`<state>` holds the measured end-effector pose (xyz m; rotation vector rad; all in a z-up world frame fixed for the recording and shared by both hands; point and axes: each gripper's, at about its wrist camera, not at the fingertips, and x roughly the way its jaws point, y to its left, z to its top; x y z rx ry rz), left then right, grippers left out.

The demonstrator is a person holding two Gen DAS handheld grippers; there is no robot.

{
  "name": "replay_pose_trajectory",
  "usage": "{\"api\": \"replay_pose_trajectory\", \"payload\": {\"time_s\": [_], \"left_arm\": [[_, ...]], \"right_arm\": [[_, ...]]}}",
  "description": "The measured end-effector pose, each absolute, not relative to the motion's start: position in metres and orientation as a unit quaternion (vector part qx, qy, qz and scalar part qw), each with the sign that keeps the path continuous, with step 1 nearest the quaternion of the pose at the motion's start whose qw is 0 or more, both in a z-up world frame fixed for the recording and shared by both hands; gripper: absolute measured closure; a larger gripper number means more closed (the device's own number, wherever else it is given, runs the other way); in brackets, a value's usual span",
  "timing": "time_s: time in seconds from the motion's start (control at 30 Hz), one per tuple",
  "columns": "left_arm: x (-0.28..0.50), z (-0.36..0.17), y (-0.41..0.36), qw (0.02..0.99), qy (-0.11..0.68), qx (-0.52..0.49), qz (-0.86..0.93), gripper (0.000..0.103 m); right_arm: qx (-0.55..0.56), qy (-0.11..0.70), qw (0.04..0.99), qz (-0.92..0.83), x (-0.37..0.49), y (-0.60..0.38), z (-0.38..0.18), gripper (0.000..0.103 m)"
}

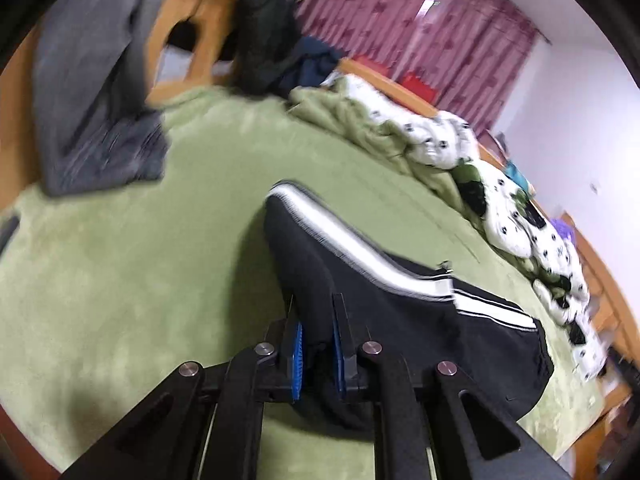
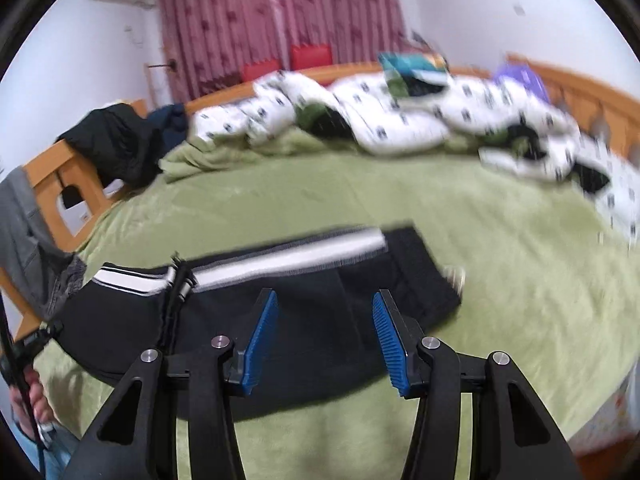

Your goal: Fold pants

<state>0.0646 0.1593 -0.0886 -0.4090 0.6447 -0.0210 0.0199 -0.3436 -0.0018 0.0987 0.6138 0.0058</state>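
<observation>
Both cameras sit just behind their fingers, low and close over the green blanket (image 1: 140, 260). The left wrist view faces along the black pants (image 1: 400, 312); the right faces across them toward the curtain (image 2: 248, 20). Both share pants, blanket, and curtain.

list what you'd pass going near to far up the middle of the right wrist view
right gripper with its fingers apart → black pants with a white side stripe → bare green blanket → white patterned quilt → wooden bed rail → red curtain
</observation>
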Motion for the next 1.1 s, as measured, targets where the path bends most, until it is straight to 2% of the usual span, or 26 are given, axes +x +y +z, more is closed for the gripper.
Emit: {"api": "replay_pose_trajectory", "payload": {"time_s": [0.1,0.27,0.37,0.47,0.63,0.73,0.8,0.93,1.0,1.07,1.1], "left_arm": [[0.075,-0.065,0.124,0.935,0.308,-0.172,-0.018,0.092],[0.086,-0.026,0.042,0.946,0.297,-0.114,-0.064,0.092],[0.098,-0.02,-0.02,0.943,0.303,-0.085,-0.106,0.092],[0.11,-0.035,-0.083,0.933,0.32,-0.068,-0.15,0.092],[0.113,-0.098,-0.174,0.903,0.376,-0.054,-0.2,0.093],[0.105,-0.13,-0.2,0.886,0.409,-0.041,-0.213,0.093],[0.096,-0.132,-0.197,0.888,0.403,-0.028,-0.221,0.092],[0.08,-0.103,-0.166,0.867,0.413,-0.018,-0.277,0.077],[0.066,-0.084,-0.137,0.883,0.392,-0.015,-0.259,0.069],[0.053,-0.072,-0.104,0.902,0.365,-0.01,-0.233,0.034],[0.047,-0.071,-0.085,0.91,0.355,-0.01,-0.214,0.03]], "right_arm": [[0.005,0.278,0.96,0.034,0.025,-0.35,0.008,0.042],[-0.003,0.288,0.957,0.037,0.051,-0.39,-0.024,0.041],[0.016,0.327,0.945,0.01,0.06,-0.423,-0.054,0.043],[0.022,0.341,0.94,-0.006,0.051,-0.45,-0.069,0.047],[0.059,0.363,0.93,-0.014,0.037,-0.469,-0.083,0.047],[0.066,0.362,0.93,-0.007,0.04,-0.46,-0.078,0.047],[0.072,0.357,0.931,0.004,0.046,-0.45,-0.071,0.047],[0.09,0.361,0.928,0.036,0.064,-0.42,-0.066,0.047],[0.098,0.371,0.922,0.058,0.076,-0.396,-0.069,0.047],[0.103,0.388,0.912,0.081,0.089,-0.372,-0.078,0.047],[0.105,0.397,0.907,0.09,0.094,-0.362,-0.084,0.047]]}}
